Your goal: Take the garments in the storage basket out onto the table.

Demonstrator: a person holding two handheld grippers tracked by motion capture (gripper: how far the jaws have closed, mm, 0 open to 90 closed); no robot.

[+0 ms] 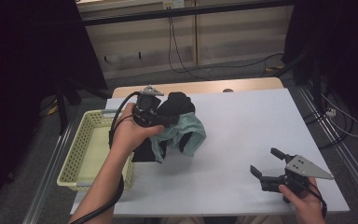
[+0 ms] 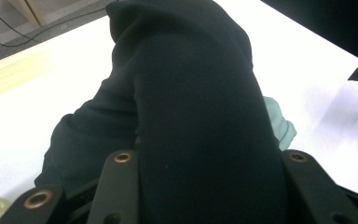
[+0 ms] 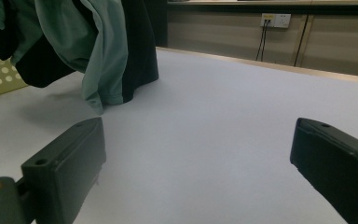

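Black jaws of the right gripper (image 3: 193,172) are standing wide apart in the foreground of the right gripper view with nothing between them; in the high view that gripper (image 1: 268,164) is resting low at the lower right of the frame, well apart from the cloth.

Left of centre in the high view, the left gripper (image 1: 165,117) is clamping a bundle of clothing and holding it above the white table (image 1: 242,140). In the left gripper view a thick fold of the black garment (image 2: 191,116) is bulging up between its jaws, so the pads are pressing on it. A teal garment (image 1: 186,135) is hanging in the same bundle, draping down toward the table; its hem (image 3: 103,100) is appearing to brush the surface at the upper left of the right gripper view, though whether it is truly touching is hard to tell.

Just left of the bundle, the pale yellow perforated basket (image 1: 81,156) is sitting with nothing visible inside.

Judging by this, the clothes are lifted clear of the basket but not yet laid out or separated; setting them down and sorting them is probably what remains.

Counted: two grippers, two garments, one basket, one table.
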